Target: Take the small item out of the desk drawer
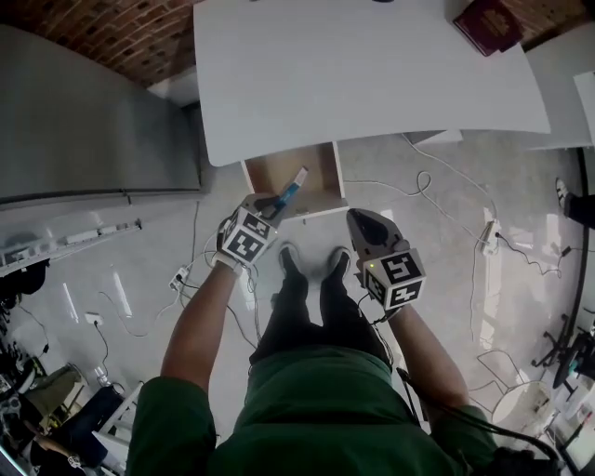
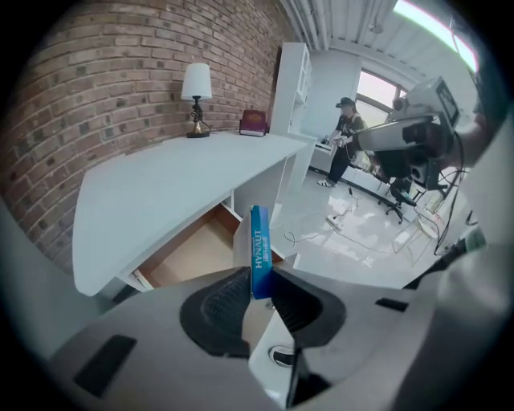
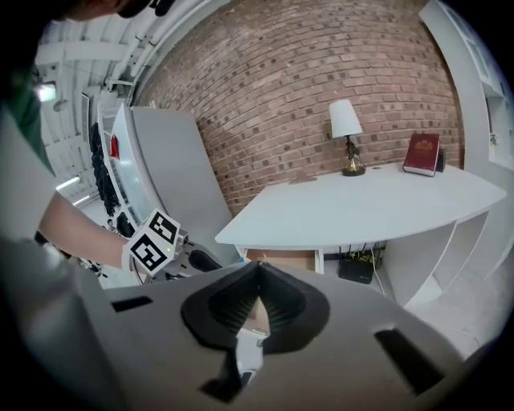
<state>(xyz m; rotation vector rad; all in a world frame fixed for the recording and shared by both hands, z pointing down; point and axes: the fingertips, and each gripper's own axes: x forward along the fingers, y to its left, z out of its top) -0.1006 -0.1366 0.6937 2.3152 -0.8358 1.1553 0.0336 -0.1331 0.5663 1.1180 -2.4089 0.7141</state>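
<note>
Left gripper view: your left gripper (image 2: 259, 282) pinches slim blue-and-white cardboard box (image 2: 259, 245) upright, clear of open wooden drawer (image 2: 189, 255) under white desk (image 2: 161, 189). Right gripper (image 3: 257, 277) pressed together, empty. Removal looks nearly done; next, set box down steady, perhaps on desktop.

The light is bright and even, with only soft shadows, and the glossy floor (image 1: 121, 293) throws pale glare streaks at 9 o'clock in the head view. Both gripper views bulge like a fisheye and go dark in the corners. A window (image 2: 438, 22) blows out white at 1 o'clock, and my left gripper (image 2: 260, 273) looks soft up close.
</note>
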